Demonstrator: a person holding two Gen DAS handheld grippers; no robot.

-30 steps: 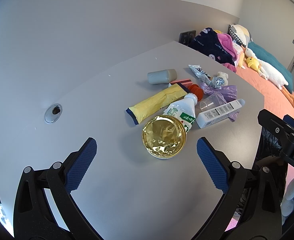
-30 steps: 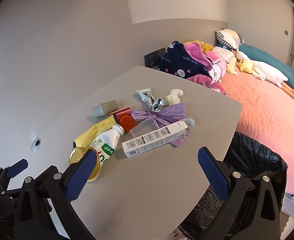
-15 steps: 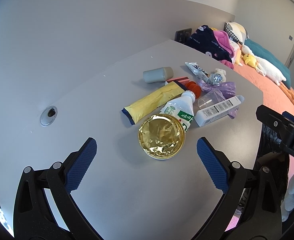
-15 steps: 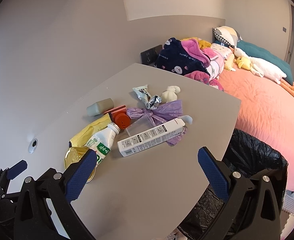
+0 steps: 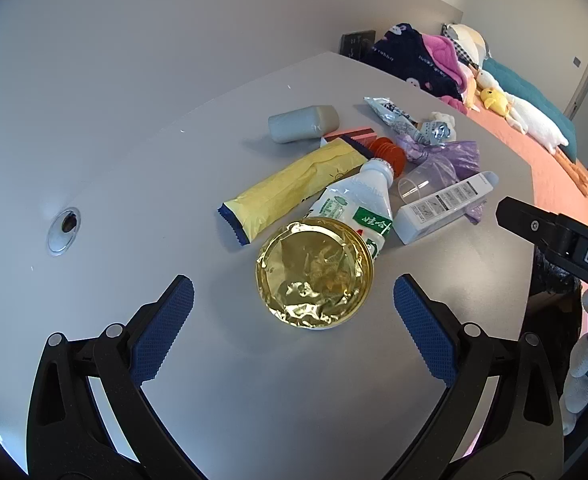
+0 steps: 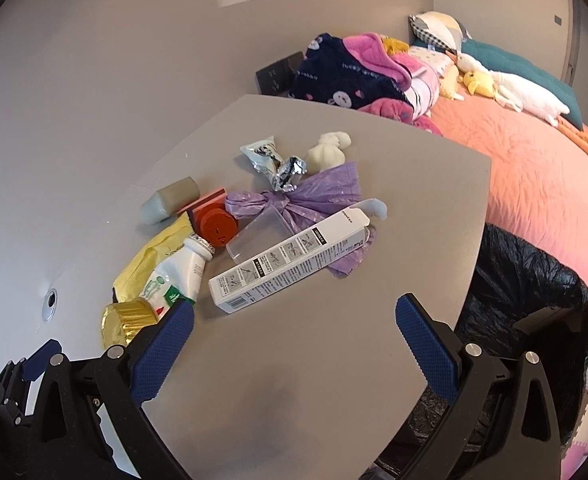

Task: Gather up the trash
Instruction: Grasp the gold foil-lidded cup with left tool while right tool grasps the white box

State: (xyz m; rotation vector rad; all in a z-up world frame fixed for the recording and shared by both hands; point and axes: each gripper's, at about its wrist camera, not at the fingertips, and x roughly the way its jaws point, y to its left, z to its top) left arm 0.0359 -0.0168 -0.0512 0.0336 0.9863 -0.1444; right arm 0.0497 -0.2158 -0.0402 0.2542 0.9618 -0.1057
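A heap of trash lies on the grey table (image 5: pixel 141 168). Nearest my left gripper (image 5: pixel 294 312) is a gold foil cup (image 5: pixel 314 272), just ahead between the open fingers. Behind it lie a white bottle with a green label (image 5: pixel 358 208), a yellow wrapper (image 5: pixel 294 188), an orange cap (image 5: pixel 386 152) and a grey block (image 5: pixel 304 123). A white carton (image 6: pixel 289 258) lies ahead of my open right gripper (image 6: pixel 294 340), over a purple bag (image 6: pixel 318 196) and a clear cup (image 6: pixel 257 232). A silver wrapper (image 6: pixel 269 160) and a white lump (image 6: pixel 328 152) sit farther back.
A black trash bag (image 6: pixel 530 280) hangs open beside the table's right edge. Beyond it is a bed with an orange cover (image 6: pixel 534 148), piled clothes (image 6: pixel 358 72) and plush toys. A round cable hole (image 5: pixel 65 229) sits in the table at the left. A wall socket (image 6: pixel 275 74) is behind the table.
Both grippers have drifted closer to the trash pile, so the gold cup and the white carton look larger and lower in view. Nothing was gripped.
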